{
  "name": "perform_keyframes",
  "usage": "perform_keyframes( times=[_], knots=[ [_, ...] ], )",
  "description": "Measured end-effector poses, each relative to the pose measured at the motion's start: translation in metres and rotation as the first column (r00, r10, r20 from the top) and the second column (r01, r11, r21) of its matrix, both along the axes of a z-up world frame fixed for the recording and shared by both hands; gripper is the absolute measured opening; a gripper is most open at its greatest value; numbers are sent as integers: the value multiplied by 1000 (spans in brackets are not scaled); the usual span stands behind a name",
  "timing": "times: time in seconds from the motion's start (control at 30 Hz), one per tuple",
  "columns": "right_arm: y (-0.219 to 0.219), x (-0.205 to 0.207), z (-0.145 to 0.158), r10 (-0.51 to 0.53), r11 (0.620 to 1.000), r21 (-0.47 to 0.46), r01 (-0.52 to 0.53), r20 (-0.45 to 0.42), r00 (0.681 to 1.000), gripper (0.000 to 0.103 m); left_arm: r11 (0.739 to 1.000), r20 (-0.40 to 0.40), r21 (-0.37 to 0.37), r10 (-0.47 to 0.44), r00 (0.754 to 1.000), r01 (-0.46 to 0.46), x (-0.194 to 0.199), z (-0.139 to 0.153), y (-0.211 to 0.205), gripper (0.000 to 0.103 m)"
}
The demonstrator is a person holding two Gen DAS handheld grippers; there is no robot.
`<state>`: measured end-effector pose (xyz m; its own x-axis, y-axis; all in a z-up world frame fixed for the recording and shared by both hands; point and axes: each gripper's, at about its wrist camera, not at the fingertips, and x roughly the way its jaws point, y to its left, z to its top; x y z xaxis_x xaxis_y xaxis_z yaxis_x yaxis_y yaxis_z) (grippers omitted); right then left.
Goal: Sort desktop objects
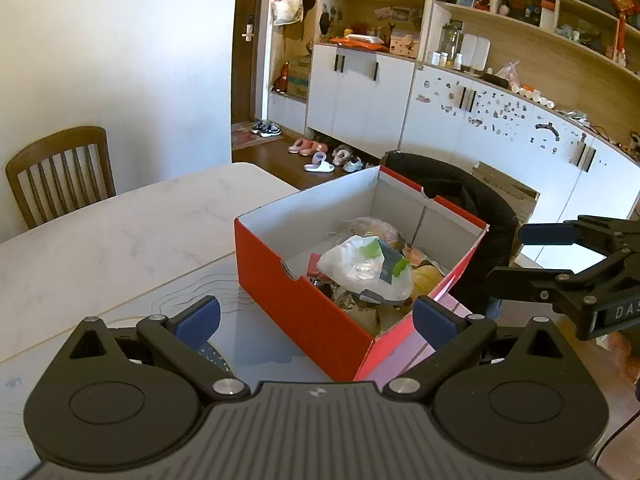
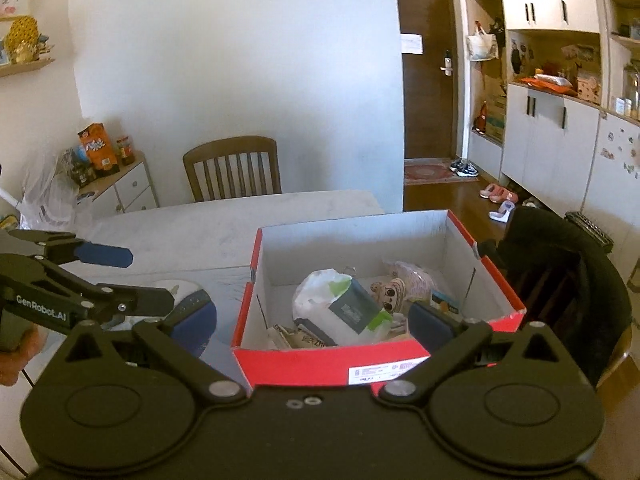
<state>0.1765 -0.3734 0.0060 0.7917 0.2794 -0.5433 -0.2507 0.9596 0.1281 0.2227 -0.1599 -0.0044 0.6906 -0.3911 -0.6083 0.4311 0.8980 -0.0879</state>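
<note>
A red shoebox (image 1: 300,312) (image 2: 304,364) with a white inside stands open on the table. It holds a white plastic bag (image 1: 360,264) (image 2: 316,296) with green print, a dark green packet (image 2: 354,308), a small doll (image 2: 388,292) and other odds and ends. My left gripper (image 1: 318,320) is open and empty, just short of the box's near corner. My right gripper (image 2: 314,320) is also open and empty, in front of the box's labelled wall. Each shows in the other's view: the right gripper (image 1: 520,256) beside the box's right end, the left gripper (image 2: 132,278) to its left.
The box stands on a grey mat (image 1: 224,280) on a pale marble table (image 1: 120,232) (image 2: 180,232). A round white and blue object (image 2: 188,294) lies on the mat left of the box. A wooden chair (image 2: 232,168) stands behind; a black garment (image 2: 560,256) hangs over a chair at right.
</note>
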Motion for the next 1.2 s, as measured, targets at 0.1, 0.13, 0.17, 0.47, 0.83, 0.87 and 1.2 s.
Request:
perform_keyframes(
  times=[0.1,0.13,0.17,0.47,0.83,0.87,1.2],
  knots=[
    [3,-4,0,-9,1000,4,9,-3,1000,102,1000,-5,8,-5,1000,5,-3,0,2,103],
    [4,-5,0,-10,1000,3,10,-3,1000,102,1000,-4,7,-5,1000,5,-4,1,2,103],
    [5,-7,0,-13,1000,1,13,-1,1000,103,1000,-3,7,-4,1000,4,-5,1,3,103],
    [10,-14,-1,-27,1000,2,27,1,1000,102,1000,9,24,-18,1000,18,-13,2,4,103],
    [12,-15,-3,-25,1000,7,25,-2,1000,102,999,24,11,-51,998,51,-16,4,3,103],
    [13,-15,-3,-26,1000,7,26,-2,1000,102,999,24,10,-54,998,53,-16,4,2,103],
    [14,-16,-5,-39,999,18,39,-11,999,102,999,19,6,-45,999,45,-17,3,4,103]
  ],
)
